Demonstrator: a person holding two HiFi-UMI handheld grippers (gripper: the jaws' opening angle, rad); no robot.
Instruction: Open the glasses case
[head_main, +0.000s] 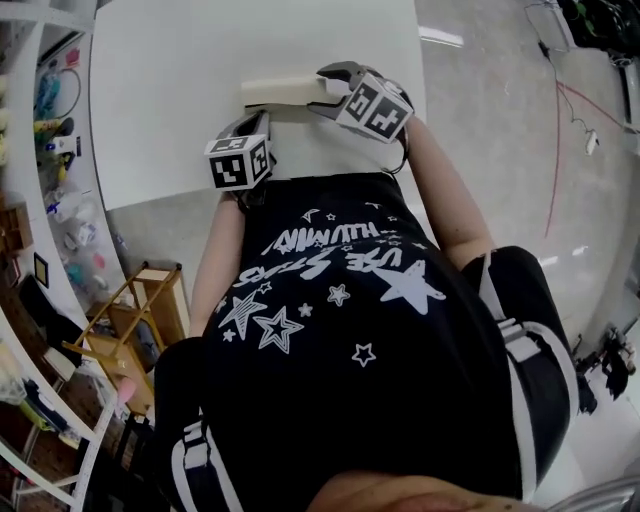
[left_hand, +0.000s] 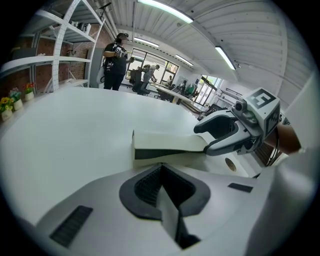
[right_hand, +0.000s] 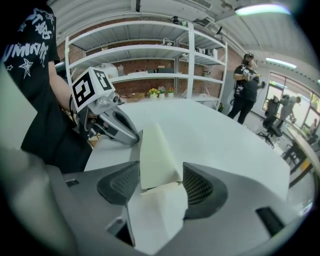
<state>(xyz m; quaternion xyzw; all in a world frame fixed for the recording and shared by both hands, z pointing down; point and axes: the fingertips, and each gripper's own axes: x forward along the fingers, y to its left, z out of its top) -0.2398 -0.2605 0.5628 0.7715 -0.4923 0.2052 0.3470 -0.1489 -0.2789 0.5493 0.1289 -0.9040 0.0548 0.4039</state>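
Observation:
The cream glasses case (head_main: 280, 92) lies near the front edge of the white table (head_main: 180, 80). My right gripper (head_main: 335, 88) is shut on the case's right end. In the right gripper view that end of the case (right_hand: 156, 155) sits wedged between the dark pads (right_hand: 200, 187). The left gripper view shows the case (left_hand: 167, 142) side-on, with a dark slit under its raised top flap. My left gripper (head_main: 262, 122) is at the case's front left corner with its jaws together. Its tip (left_hand: 161, 167) touches the case's lower edge, and nothing shows between the jaws.
Shelving (right_hand: 150, 55) with boxes and small flowers stands beyond the table. People (left_hand: 115, 60) stand further back in the room. A wooden rack (head_main: 135, 320) is on the floor left of me. The table spreads wide behind the case.

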